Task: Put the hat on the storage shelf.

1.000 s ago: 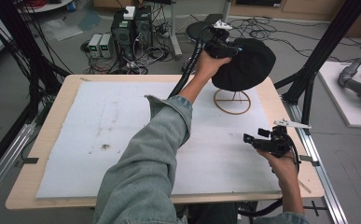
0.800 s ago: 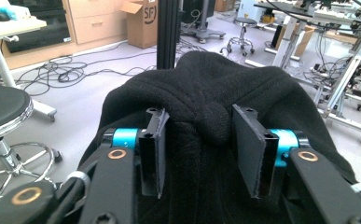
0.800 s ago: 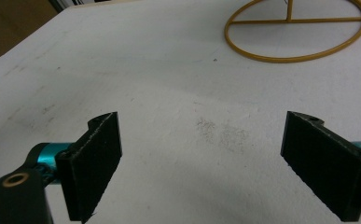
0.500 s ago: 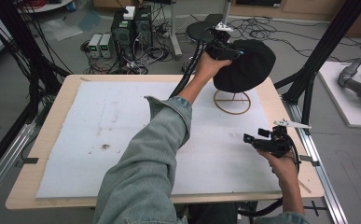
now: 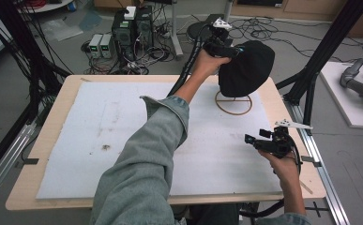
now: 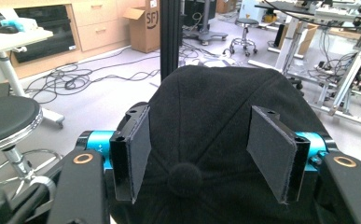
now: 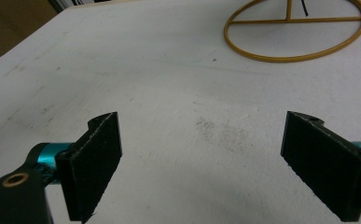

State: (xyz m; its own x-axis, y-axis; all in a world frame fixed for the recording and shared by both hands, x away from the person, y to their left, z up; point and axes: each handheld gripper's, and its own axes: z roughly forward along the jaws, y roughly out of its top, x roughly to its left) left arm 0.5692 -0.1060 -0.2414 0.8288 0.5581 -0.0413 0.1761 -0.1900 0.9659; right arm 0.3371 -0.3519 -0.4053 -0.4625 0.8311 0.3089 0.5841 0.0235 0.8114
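Closest to me, the right gripper (image 5: 256, 140) hung low over the near right part of the white mat (image 5: 123, 136), held in the right hand (image 5: 282, 161). Through the right gripper view I saw its jaws spread wide with nothing between them, just speckled white surface below and, further on, the base of the gold wire stand (image 7: 295, 32) lying on the mat as a ring with a crossbar.

Further out, my denim sleeve (image 5: 146, 164) stretched diagonally across the table (image 5: 66, 98), the left hand (image 5: 207, 61) raised at the far right end. There the left gripper (image 5: 223, 47) was up against the black cap (image 5: 245, 68), which sat above the gold ring and hid the upper part of the stand. In the left gripper view the cap's crown (image 6: 225, 126) ran between both pads, its top button (image 6: 184, 176) low in the middle. The pads (image 6: 138, 149) stood well apart on either side of the crown, and I could not tell whether they pressed the fabric or merely flanked it.

Beyond the table, a black stool (image 6: 8, 121), loose cables and cardboard boxes lay on the floor.
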